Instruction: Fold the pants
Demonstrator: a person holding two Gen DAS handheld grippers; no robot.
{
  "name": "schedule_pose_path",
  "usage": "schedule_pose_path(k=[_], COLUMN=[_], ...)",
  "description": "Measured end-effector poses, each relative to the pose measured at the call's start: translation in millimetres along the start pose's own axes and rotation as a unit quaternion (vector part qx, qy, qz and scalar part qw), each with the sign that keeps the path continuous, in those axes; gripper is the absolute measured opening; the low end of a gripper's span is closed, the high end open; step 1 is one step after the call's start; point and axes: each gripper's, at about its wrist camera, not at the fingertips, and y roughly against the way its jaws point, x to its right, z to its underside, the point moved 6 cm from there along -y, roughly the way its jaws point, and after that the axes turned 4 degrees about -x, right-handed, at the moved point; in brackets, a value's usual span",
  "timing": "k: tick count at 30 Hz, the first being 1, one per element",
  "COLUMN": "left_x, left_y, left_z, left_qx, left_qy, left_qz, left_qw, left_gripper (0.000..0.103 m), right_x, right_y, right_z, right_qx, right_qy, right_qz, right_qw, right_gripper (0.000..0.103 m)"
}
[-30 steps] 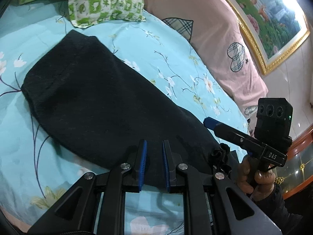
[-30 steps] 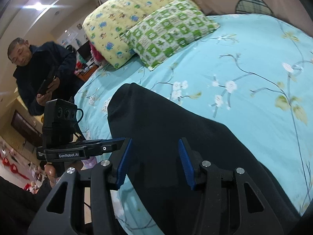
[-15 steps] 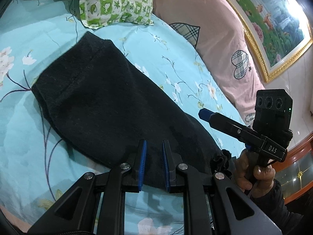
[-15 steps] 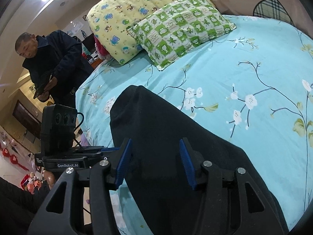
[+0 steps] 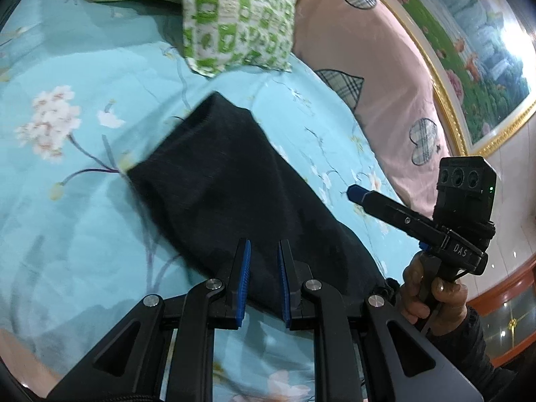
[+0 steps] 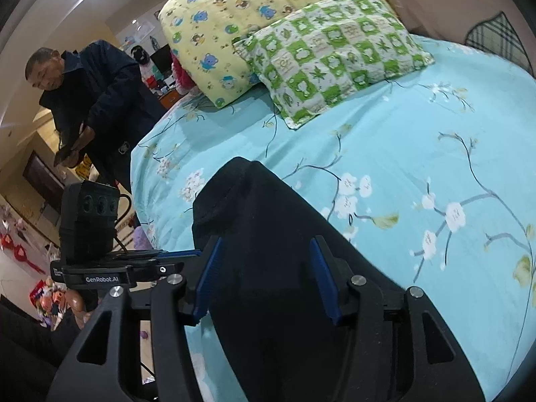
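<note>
Dark pants (image 5: 227,187) lie flat in a long strip on the light blue flowered bed sheet (image 5: 67,221); they also show in the right wrist view (image 6: 268,221). My left gripper (image 5: 262,246) hovers over the near edge of the pants, jaws a narrow gap apart, holding nothing. My right gripper (image 6: 264,244) is open wide above the pants, empty. The right gripper also shows in the left wrist view (image 5: 355,193), over the sheet beside the pants. The left gripper shows in the right wrist view (image 6: 187,253), at the pants' left edge.
A green checked pillow (image 6: 331,63) and a yellow pillow (image 6: 241,20) lie at the head of the bed. A pink padded headboard (image 5: 368,77) and a framed picture (image 5: 475,53) stand to the right. A man in dark clothes (image 6: 90,100) stands by the bed's left side.
Both grippers have pulled back and lifted away from the pants, so the pants look smaller and farther. Their jaw openings have not changed.
</note>
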Motion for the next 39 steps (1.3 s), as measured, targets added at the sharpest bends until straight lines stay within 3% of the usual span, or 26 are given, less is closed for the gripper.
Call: schedule_pose_path(k=[17,19,20,27,36,39], left_x=[-35.0,-39.1,-41.9,-51.5,-53.2,-55.6], left_y=[17.0,21.1,23.2,13.8,-13.8,-19.6], left_z=[-8.2,-7.1,-7.4,-9.4,-15.3,-20.1], left_qx=[0.017,0.023,0.028,0.02,0.007,0.005], left_qy=[0.045,0.053,0.059,0.081,0.088,0.09], left_qz=[-0.025,-0.033,-0.034,-0.028,-0.026,-0.033], left_qw=[0.9985,0.9978,0.9973,0.9961,0.9958,0.9954], left_gripper=[0.02,0.038,0.042,0.049,0.046,0.033], right_x=[2.5,2.0,1.5,-1.7,2.6,5.9], right_y=[-46.7,-53.6,-56.1,-76.2,-102.7,-114.5], right_z=[-40.3,-45.0,-46.9,-56.6,-57.5,-58.7], right_qx=[-0.038,-0.049,-0.052,-0.079,-0.12,-0.14], right_qy=[0.031,0.04,0.044,0.065,0.079,0.079], right_qz=[-0.002,-0.002,-0.003,-0.012,-0.022,-0.018], right_qw=[0.999,0.998,0.998,0.995,0.989,0.987], right_gripper=[0.056,0.056,0.056,0.056,0.056,0.056])
